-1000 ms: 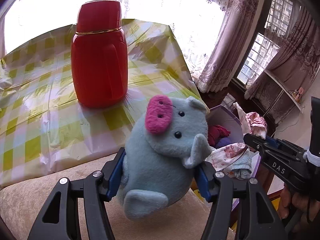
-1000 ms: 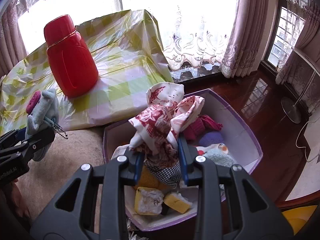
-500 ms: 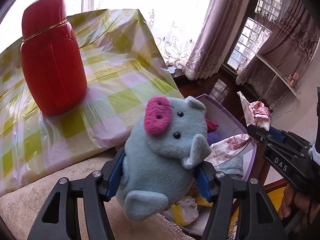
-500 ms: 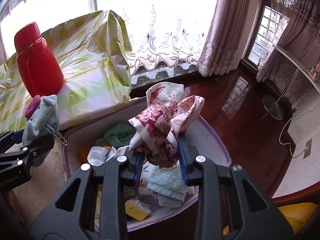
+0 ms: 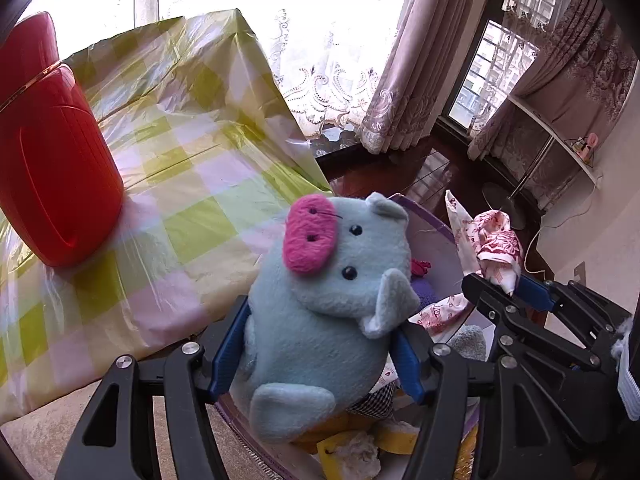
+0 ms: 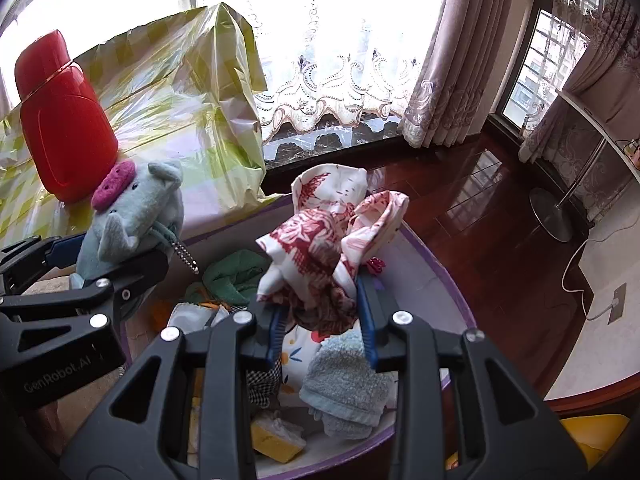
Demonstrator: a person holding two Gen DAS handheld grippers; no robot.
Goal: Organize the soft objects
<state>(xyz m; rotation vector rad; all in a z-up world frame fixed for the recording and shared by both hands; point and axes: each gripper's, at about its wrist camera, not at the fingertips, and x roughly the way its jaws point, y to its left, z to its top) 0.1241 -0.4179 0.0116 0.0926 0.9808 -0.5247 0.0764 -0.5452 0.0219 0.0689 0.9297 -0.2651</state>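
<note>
left gripper [image 5: 320,352] has its jaws clamped on a blue plush pig [image 5: 332,300] w/ a pink snout, squeezing its body from both sides; the pig is held off the surface, above the near-left edge of the purple-rimmed bin [image 6: 448,276]. right gripper [image 6: 320,320] has its jaws clamped on a bunched red & white patterned cloth [image 6: 328,232], held over the middle of the bin. inside the bin: a light blue towel [image 6: 348,384], a green cloth [image 6: 236,276], yellow sponges [image 6: 276,438] at the near side & other soft bits, hard to tell apart. far left, a red flask [image 5: 48,160] stands upright on the desk [image 5: 192,152], which has a yellow & white checked cover. the bin sits just right of the desk, on a dark wood floor [image 6: 500,208].
</note>
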